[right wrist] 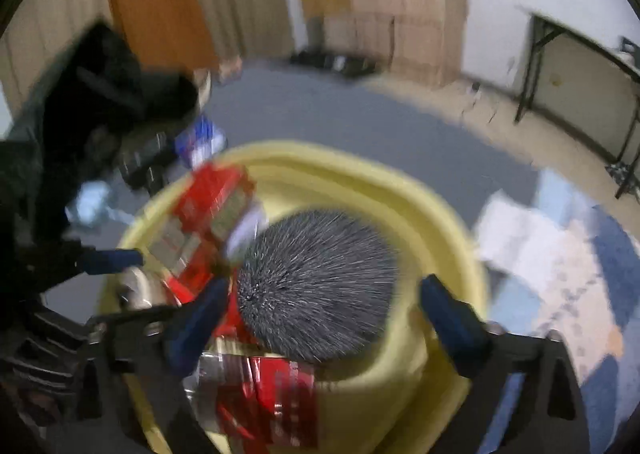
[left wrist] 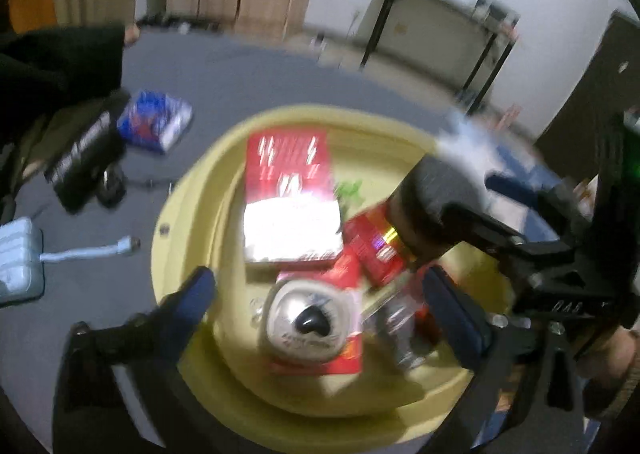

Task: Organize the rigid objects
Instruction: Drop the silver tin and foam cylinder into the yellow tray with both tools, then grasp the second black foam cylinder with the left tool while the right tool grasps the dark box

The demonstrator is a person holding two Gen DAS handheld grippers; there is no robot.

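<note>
Left wrist view: the left gripper (left wrist: 320,296) hangs over a yellow basin (left wrist: 188,194) on the grey mat (left wrist: 248,82), its blue fingers (left wrist: 192,302) spread wide with nothing between the pads. Below it in the basin lie a red box (left wrist: 292,182) with a white lower panel, a red blister card (left wrist: 316,322) holding a round silver item, and a smaller red pack (left wrist: 372,250). The right gripper (left wrist: 472,190) reaches in from the right over a dark brush (left wrist: 432,206). Left on the mat, outside the basin, are a blue box (left wrist: 154,122), a black pack (left wrist: 84,158) and a pale blue adapter (left wrist: 18,258) with its cable.

Right wrist view: the right gripper (right wrist: 324,302) stands open, its fingers (right wrist: 452,318) either side of the bristly brush (right wrist: 316,286) but clear of it; the brush rests in the basin (right wrist: 444,214) beside red packs (right wrist: 212,206).

Judging by this, most of the goods are already gathered in the basin, and the blue box, black pack and adapter seem to be what is left.

Writing: the black pack bears white lettering and the red packs carry print, but blur makes all of it unreadable
</note>
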